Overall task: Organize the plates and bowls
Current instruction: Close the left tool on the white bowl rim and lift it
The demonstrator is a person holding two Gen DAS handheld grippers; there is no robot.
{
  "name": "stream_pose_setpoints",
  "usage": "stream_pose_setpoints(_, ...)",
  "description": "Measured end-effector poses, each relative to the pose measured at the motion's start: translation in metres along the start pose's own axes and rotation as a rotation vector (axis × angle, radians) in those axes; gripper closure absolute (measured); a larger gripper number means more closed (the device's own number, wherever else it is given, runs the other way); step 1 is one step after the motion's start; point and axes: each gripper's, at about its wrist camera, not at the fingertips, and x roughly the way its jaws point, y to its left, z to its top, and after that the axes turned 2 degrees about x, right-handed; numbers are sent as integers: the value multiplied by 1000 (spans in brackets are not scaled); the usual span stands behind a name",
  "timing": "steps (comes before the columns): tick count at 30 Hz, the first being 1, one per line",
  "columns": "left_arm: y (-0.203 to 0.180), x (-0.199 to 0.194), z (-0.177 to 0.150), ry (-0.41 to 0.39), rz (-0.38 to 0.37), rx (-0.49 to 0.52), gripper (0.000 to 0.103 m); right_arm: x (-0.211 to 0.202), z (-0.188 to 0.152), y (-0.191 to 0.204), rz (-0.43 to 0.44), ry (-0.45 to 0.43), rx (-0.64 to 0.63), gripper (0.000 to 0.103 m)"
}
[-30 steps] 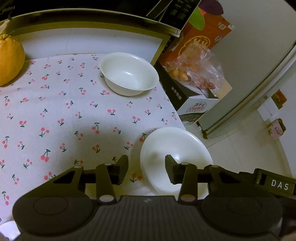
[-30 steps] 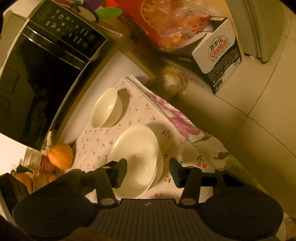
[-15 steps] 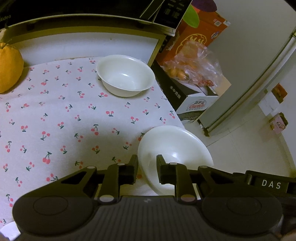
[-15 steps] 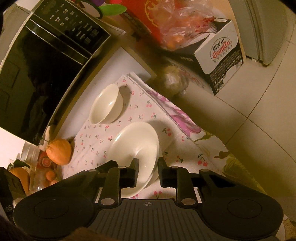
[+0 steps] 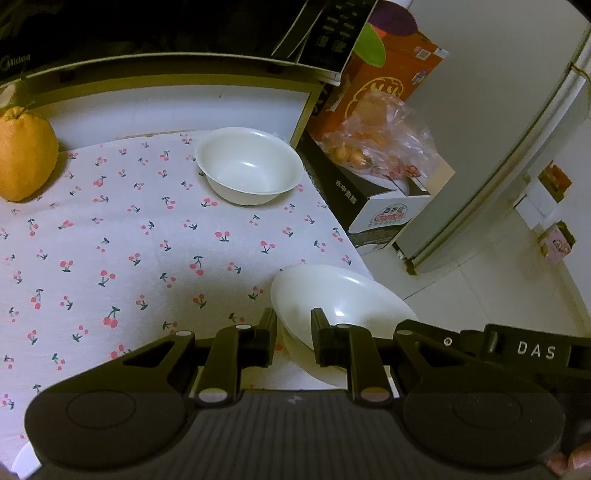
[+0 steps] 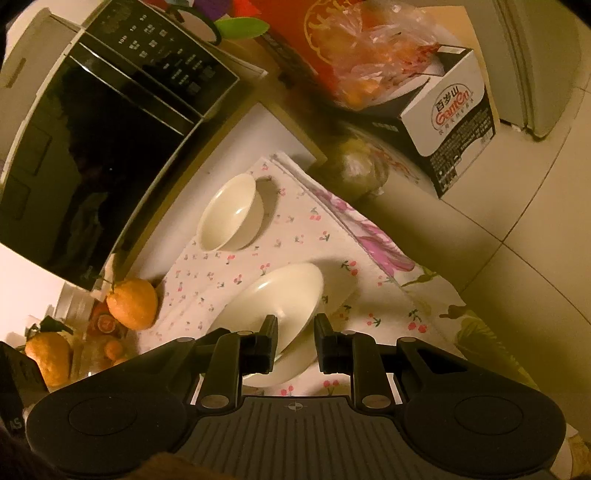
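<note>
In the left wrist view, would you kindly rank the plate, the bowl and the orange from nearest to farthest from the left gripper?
1. Plate: its rim sits between the left gripper's fingers, at the cloth's right edge.
2. Bowl: farther back, toward the right.
3. Orange: far left corner.

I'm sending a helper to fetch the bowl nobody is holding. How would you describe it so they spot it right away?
Start at the black microwave at the back of the counter. On the cherry-print cloth in front of it, near the cloth's far right corner, sits a white bowl, upright and empty. Unlike the wider, shallower white dish at the cloth's near edge, no gripper is on it.
</note>
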Motion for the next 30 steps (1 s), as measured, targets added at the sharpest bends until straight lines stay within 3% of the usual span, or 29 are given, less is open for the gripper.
stream_pose_setpoints(19,-8,-40,-24,-47,-15,-3,85,-40,-6,13,76,-4,-102,82)
stream_pose_setpoints(30,-22,-71,-53,-72,5,-2,85,-64,-19,18,62,83,-159,82)
